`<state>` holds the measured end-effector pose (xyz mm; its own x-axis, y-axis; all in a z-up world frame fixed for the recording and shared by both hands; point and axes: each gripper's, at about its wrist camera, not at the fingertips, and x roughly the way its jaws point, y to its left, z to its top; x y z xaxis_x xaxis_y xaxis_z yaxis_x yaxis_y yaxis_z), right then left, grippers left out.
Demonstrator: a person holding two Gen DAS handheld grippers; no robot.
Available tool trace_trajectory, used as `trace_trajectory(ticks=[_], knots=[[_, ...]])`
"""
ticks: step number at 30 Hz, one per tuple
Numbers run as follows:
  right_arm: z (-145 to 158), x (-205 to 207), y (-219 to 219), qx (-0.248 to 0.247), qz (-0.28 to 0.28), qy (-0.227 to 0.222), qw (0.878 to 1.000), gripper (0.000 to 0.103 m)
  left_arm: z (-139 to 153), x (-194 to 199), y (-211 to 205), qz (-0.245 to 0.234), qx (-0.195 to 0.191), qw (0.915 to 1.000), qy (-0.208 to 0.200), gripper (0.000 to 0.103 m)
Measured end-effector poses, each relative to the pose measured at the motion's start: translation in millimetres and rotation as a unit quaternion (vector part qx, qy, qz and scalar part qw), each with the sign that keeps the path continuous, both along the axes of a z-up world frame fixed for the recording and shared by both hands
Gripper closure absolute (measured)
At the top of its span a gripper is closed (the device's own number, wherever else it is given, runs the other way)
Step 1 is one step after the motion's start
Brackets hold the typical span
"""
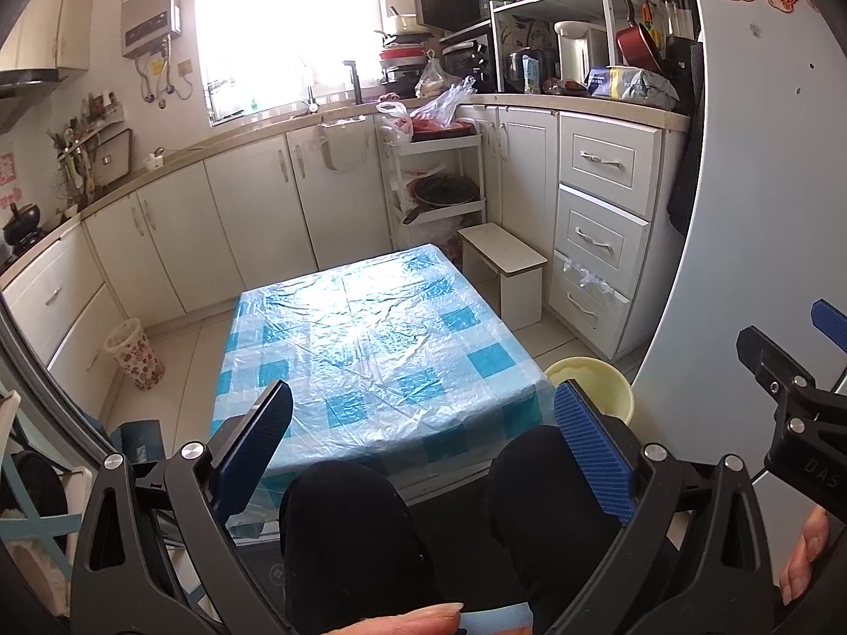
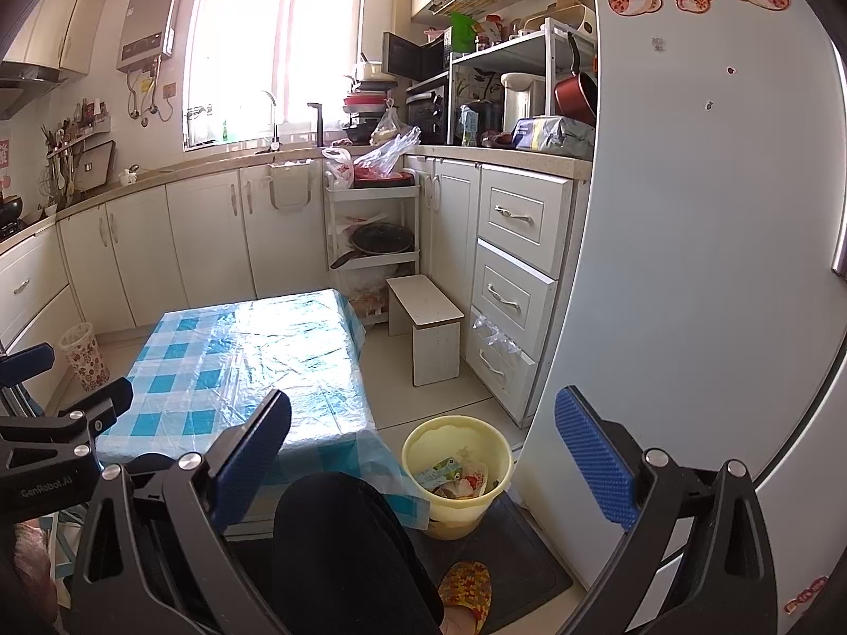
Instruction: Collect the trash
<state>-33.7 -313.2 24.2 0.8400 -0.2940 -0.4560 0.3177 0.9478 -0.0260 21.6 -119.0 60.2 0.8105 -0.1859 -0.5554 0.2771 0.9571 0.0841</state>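
Note:
A yellow bucket (image 2: 456, 476) stands on a dark floor mat right of the low table; wrappers and a small green-and-white carton (image 2: 450, 476) lie inside it. In the left wrist view only the bucket's rim (image 1: 590, 386) shows past the table corner. The table (image 1: 370, 349) carries a blue-and-white checked plastic cloth and nothing on it. My left gripper (image 1: 423, 455) is open above the person's knees, nothing between its blue pads. My right gripper (image 2: 423, 455) is open too, holding nothing, above the knee and left of the bucket.
A white refrigerator door (image 2: 688, 264) fills the right side. A small white stool (image 2: 429, 328) stands by the drawers, a tiered cart (image 2: 373, 227) behind the table, a floral wastebasket (image 2: 84, 357) at the left cabinets. The person's slipper (image 2: 466, 590) rests on the mat.

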Motion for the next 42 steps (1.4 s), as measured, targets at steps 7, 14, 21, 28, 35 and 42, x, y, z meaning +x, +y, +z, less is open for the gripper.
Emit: trace_trajectory(ticks=[7,14,21,28,35,42], knots=[[0.0,0.5,3.8,-0.001,0.002,0.001,1.000,0.007,0.3,0.5,0.3,0.003,-0.001,1.0000,0.000,0.008],[0.5,1.4,7.3,-0.002,0.004,0.002,1.000,0.007,0.2,0.5,0.6,0.005,-0.002,1.0000,0.001,0.008],[0.6,1.2,8.0,-0.002,0.003,0.002,1.000,0.007,-0.1,1.7,1.2,0.006,-0.002,1.0000,0.001,0.008],[0.2,1.6,8.1,-0.002,0.005,0.003,1.000,0.007,0.1,1.9,1.5,0.006,-0.002,1.0000,0.001,0.008],[0.0,2.0,8.8,-0.002,0.005,0.004,1.000,0.007,0.5,2.5,1.6,0.008,-0.003,1.0000,0.001,0.008],[-0.4,2.8,9.5,-0.003,0.006,0.004,1.000,0.007,0.5,2.9,1.8,0.009,-0.003,1.0000,0.002,0.008]])
